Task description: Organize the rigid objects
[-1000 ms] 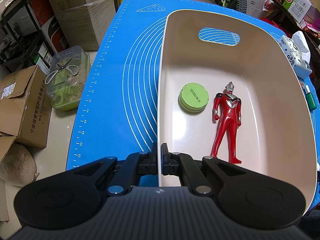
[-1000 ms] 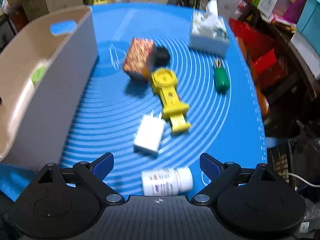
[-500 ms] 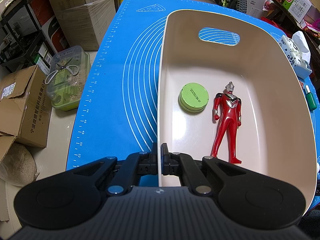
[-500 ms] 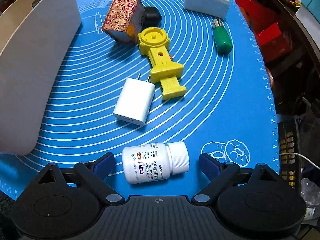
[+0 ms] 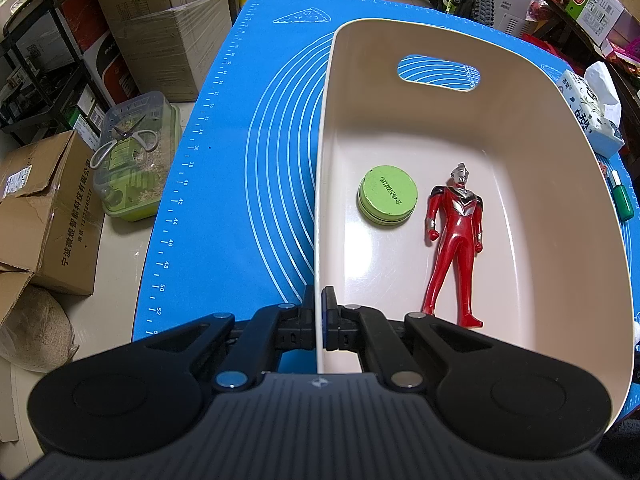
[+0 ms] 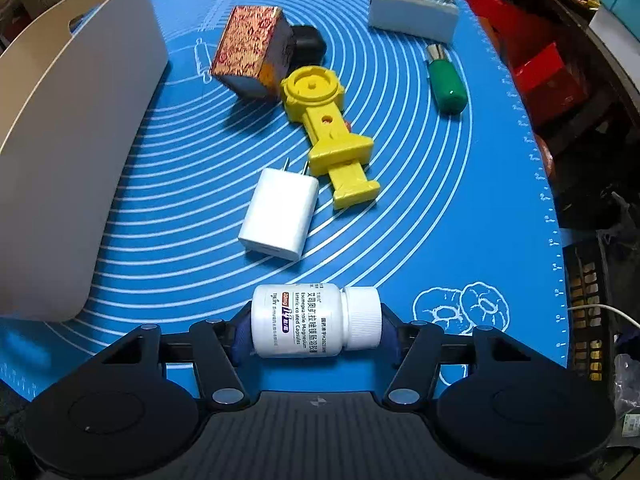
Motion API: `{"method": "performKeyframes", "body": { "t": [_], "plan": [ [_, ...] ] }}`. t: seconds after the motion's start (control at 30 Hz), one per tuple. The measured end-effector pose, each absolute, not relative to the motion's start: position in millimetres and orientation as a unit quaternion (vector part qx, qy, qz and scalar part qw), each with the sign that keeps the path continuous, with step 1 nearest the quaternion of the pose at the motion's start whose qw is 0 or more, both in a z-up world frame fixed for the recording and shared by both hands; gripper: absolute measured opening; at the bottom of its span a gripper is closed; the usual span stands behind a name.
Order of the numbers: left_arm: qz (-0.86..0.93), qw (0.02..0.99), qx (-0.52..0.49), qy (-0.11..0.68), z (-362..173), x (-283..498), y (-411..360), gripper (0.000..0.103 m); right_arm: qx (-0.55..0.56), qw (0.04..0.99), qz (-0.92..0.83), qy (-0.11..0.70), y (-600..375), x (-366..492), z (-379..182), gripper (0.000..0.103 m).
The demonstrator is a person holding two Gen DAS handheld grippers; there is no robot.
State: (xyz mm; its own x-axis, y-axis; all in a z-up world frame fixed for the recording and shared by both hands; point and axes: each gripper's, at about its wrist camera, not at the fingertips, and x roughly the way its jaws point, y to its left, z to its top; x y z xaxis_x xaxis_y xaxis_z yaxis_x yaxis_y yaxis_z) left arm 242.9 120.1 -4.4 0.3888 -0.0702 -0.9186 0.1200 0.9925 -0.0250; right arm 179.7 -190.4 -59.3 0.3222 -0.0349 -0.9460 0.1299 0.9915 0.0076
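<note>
both claws are busy. left gripper [image 5: 319,304] is pinched tight on the near left wall of the beige bin [image 5: 592,216], one finger outside and one inside the rim. right gripper [image 6: 316,326] has its two blue pads pressed against the ends of the white pill bottle [image 6: 316,322] — the bottle lies sideways, cap to the right, at the near edge of the blue mat [image 6: 460,208].

inside the bin a green round tin [image 5: 387,194] sits flat on the floor, and just to its right a red figure [image 5: 456,240] lies on its back, head toward the far handle slot.

out on the mat, beyond the bottle, a white charger [image 6: 280,216] lies with its prongs pointing far. just right of it is a yellow plastic toy [image 6: 328,132], its round end near a patterned box [image 6: 252,54], with a black object [image 6: 308,42] tucked behind that box. a green-handled tool [image 6: 446,80] lies farther right, and a tissue pack [image 6: 412,4] sits at the far side — all well apart from the bin on the left.
</note>
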Motion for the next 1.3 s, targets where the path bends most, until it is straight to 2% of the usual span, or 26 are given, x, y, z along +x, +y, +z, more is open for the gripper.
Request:
{"method": "performKeyframes", "body": {
  "t": [0.3,0.67,1.0,1.3],
  "plan": [
    [-0.057,0.833,0.023,0.550,-4.4,243.0,119.8,0.004,0.037,0.836,-0.060,0.544,-190.1,178.5,-37.8,0.064],
    [-0.056,0.833,0.023,0.550,-4.6,243.1,120.0,0.004,0.021,0.890,-0.070,0.450,-177.4,186.3,17.4,0.064],
    [-0.056,0.833,0.023,0.550,-4.2,242.8,122.1,0.004,0.012,0.934,-0.039,0.356,-136.2,214.1,73.4,0.064],
    [-0.056,0.833,0.023,0.550,-4.2,242.9,121.9,0.004,0.002,0.947,0.001,0.320,-86.5,247.3,89.7,0.064]
  ]
}}
